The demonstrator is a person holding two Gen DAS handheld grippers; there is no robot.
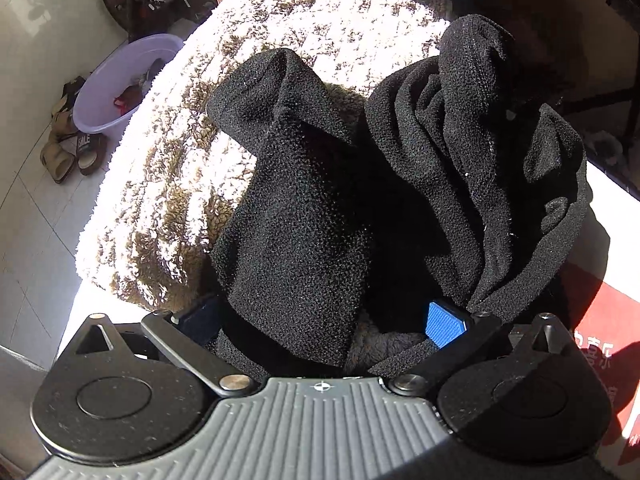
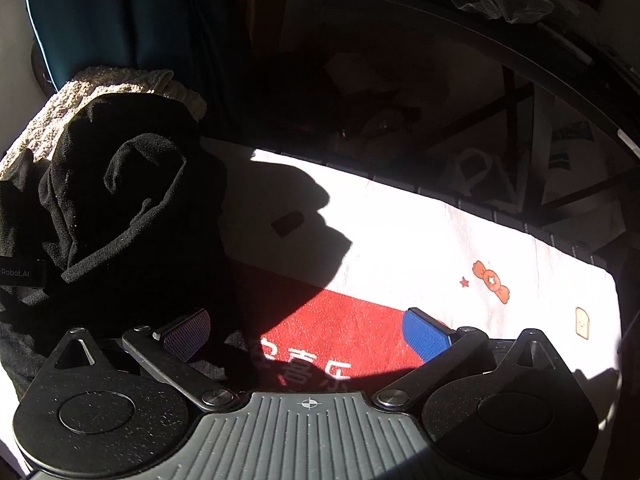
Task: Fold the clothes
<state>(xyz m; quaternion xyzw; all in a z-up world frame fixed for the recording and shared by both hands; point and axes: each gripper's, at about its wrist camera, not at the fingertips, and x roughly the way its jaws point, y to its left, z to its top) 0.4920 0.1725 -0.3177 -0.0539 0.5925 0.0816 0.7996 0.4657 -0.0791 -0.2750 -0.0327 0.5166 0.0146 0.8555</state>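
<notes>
The black fleece garment (image 1: 304, 216) fills the centre of our left wrist view, bunched into two upright folds. Nearest us, our left gripper (image 1: 320, 328) has its fingers spread wide with fleece lying between them; one blue pad (image 1: 444, 322) shows bare at lower right, the other seems buried under cloth, so we cannot tell whether anything is pinched. Behind the garment lies a cream sherpa blanket (image 1: 180, 184), and at the upper left of the frame a lavender basin (image 1: 120, 80) sits on the floor beside some shoes (image 1: 68, 148).

In the right wrist view, our right gripper (image 2: 308, 336) is released, fingers apart over a red-and-white printed cloth (image 2: 400, 248). The garment sits heaped at mid left of that frame, its edge just beside the gripper's left finger.
</notes>
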